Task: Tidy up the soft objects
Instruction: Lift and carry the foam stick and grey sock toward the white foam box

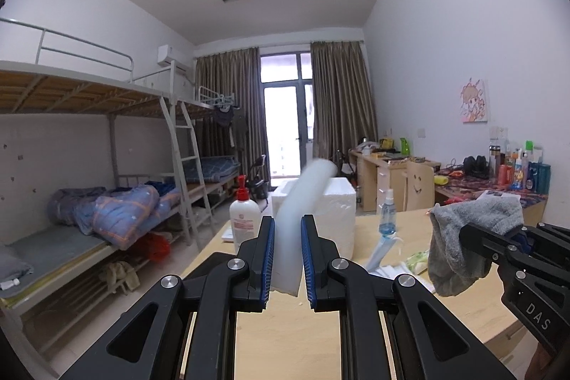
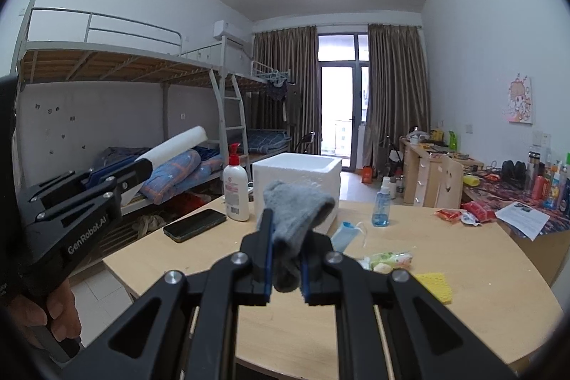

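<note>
The wooden table (image 2: 445,319) is filling the lower half of both views, with the white styrofoam box (image 2: 302,173) standing open-topped toward its far edge at 12 o'clock. Above the table, the left gripper (image 1: 288,259) is clamping a white foam strip (image 1: 302,202) between its blue pads, jaws narrowed onto the strip's lower end; the strip's long axis is running away from the gripper, rising and leaning toward 1 o'clock, its rounded far end overlapping the box in the left wrist view. The right gripper (image 2: 286,264) is pinching a grey sock (image 2: 295,212), jaws nearly closed on its middle; the sock is draping over the fingers, one end flopping forward toward 1 o'clock, the other hanging down at 6 o'clock. On the table, a black phone (image 2: 195,224) is lying at 10 o'clock, a lotion pump bottle (image 2: 236,189) standing just beyond it, a blue spray bottle (image 2: 381,205) at 1 o'clock, and a yellow sponge (image 2: 436,285) at 4 o'clock.
</note>
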{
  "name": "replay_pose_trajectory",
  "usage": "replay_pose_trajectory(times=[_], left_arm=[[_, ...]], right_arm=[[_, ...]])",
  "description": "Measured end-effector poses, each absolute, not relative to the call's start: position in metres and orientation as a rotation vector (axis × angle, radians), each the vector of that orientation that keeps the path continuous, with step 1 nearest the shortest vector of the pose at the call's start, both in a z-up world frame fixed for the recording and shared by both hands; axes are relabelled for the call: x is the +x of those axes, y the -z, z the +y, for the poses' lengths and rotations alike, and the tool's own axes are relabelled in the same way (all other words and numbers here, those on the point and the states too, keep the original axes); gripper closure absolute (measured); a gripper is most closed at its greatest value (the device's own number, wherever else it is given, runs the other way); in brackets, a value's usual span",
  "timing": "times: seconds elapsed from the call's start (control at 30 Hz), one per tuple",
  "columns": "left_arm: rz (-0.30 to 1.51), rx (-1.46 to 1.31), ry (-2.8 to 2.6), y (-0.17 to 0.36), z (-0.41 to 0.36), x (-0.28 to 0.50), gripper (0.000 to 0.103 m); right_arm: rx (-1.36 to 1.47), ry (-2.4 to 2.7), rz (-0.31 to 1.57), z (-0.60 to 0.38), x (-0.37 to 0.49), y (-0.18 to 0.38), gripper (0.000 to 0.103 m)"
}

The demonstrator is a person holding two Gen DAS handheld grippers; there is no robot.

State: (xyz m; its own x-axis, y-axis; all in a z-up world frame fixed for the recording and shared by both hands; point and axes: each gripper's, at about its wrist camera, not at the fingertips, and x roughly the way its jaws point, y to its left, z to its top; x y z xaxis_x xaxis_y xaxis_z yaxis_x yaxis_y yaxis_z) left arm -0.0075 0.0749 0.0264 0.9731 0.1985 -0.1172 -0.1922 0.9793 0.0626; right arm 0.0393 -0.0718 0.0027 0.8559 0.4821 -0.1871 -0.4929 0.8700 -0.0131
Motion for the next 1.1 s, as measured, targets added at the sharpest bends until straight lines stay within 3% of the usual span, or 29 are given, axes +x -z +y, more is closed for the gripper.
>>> replay_pose_trajectory(times=[1.1], left_arm=[[0.217,0.06,-0.166,-0.034,0.092,0.063,0.087]], right_arm=[[-0.056,-0.539,0.25,-0.05,0.105,-0.017,0.088]])
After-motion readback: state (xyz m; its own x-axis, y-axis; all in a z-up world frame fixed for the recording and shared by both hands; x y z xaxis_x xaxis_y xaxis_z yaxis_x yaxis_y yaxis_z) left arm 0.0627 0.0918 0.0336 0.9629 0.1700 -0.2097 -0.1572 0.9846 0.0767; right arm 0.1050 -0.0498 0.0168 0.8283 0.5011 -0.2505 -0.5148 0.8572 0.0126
